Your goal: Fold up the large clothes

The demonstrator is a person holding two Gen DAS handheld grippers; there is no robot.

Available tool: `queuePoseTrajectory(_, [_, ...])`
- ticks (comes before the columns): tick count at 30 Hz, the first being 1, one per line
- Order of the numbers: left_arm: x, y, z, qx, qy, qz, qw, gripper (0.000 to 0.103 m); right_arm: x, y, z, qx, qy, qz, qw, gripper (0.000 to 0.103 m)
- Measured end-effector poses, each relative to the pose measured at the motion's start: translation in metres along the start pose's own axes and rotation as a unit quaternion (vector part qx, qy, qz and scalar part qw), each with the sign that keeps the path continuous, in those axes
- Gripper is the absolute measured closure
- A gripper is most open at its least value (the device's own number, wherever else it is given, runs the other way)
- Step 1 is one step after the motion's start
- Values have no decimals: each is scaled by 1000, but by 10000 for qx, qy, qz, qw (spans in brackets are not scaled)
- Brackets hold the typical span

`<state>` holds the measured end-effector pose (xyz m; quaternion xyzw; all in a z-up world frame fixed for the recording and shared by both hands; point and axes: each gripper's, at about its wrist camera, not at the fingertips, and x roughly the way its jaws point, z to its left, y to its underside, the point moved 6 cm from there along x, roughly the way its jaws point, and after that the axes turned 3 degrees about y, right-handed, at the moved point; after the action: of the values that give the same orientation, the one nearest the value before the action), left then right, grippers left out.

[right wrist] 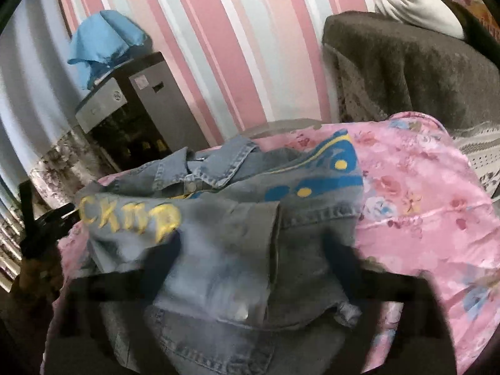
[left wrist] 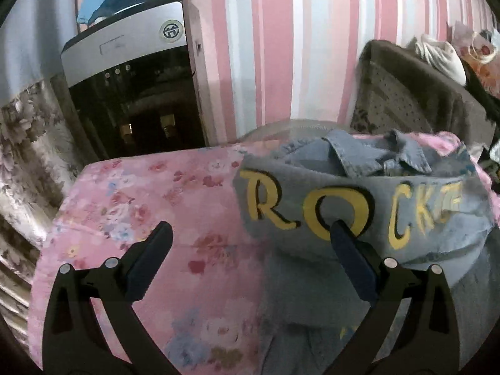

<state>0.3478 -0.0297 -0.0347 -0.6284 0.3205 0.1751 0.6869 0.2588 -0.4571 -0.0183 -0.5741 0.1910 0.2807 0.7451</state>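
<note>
Item: denim jacket [left wrist: 359,218], bunched on the pink floral sheet [left wrist: 156,218], collar toward the striped wall. Left gripper [left wrist: 250,229]: spread, empty, one finger over the jacket. Right gripper [right wrist: 253,247]: blurred, seemingly spread. Risk: you pinch several layers, dragging the bundle crooked

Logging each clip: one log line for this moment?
left gripper open, empty | right gripper blurred, open | jacket partly folded on pink sheet
</note>
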Motion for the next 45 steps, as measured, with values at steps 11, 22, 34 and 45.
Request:
queuePoseTrajectory(11, [30,-13,1,-182,231,105,9995,3,32,11,1,-112,-194,364,9991,10])
queuePoseTrajectory(22, [58,-15,-6,-113,714,404,9966,5,64,13,14,-327,287,844,9955,74])
queuePoseTrajectory(34, [30,-28,28,-573,845,8,9948,101,-23,-49,65,-448,-286,-468,9975,95])
queuePoseTrajectory(45, [28,-44,56,-858,869,52,9925,102,-36,-99,91,-567,155,-987,9934,95])
